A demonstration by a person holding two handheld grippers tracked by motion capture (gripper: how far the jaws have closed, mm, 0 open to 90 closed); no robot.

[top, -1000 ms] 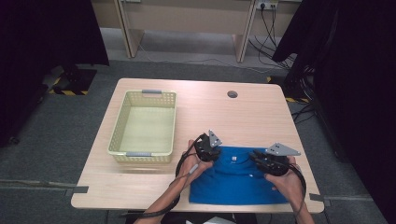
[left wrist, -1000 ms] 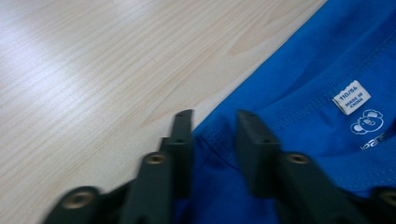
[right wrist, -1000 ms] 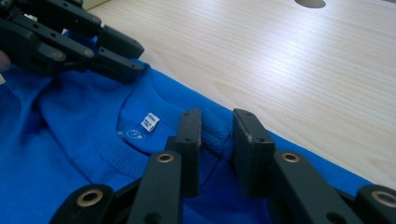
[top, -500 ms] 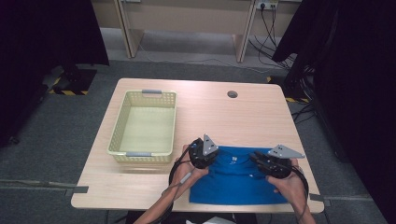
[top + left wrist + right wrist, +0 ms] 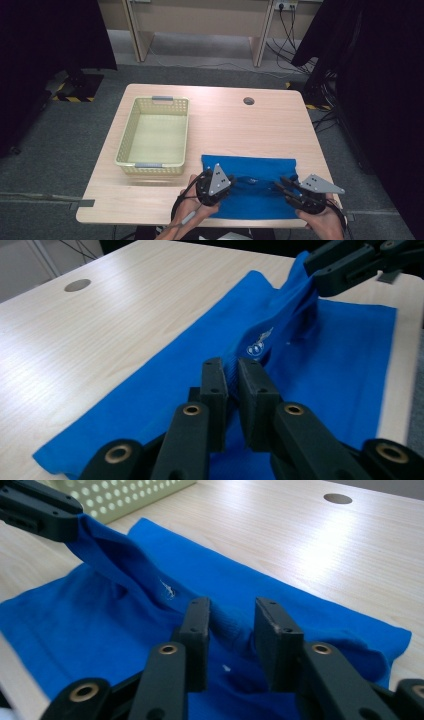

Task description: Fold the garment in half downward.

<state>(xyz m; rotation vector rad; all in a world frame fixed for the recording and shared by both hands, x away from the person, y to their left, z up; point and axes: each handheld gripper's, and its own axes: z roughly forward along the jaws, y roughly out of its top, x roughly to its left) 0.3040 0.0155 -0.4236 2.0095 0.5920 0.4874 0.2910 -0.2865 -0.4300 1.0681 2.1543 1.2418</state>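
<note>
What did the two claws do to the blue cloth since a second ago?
Both claws slid toward the table's near edge, pulling the blue cloth with them. The left claw has pinched shut on a raised fold. The right claw has just been opening; a ridge of cloth sits between its jaws, with a gap on one side. The basket stayed put.

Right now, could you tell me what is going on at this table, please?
A person is working a blue cloth on the table with two handheld grippers. The left gripper is pinched shut on a raised fold. The right gripper straddles the same fold, its jaws just opening. A yellow basket sits alongside.
</note>
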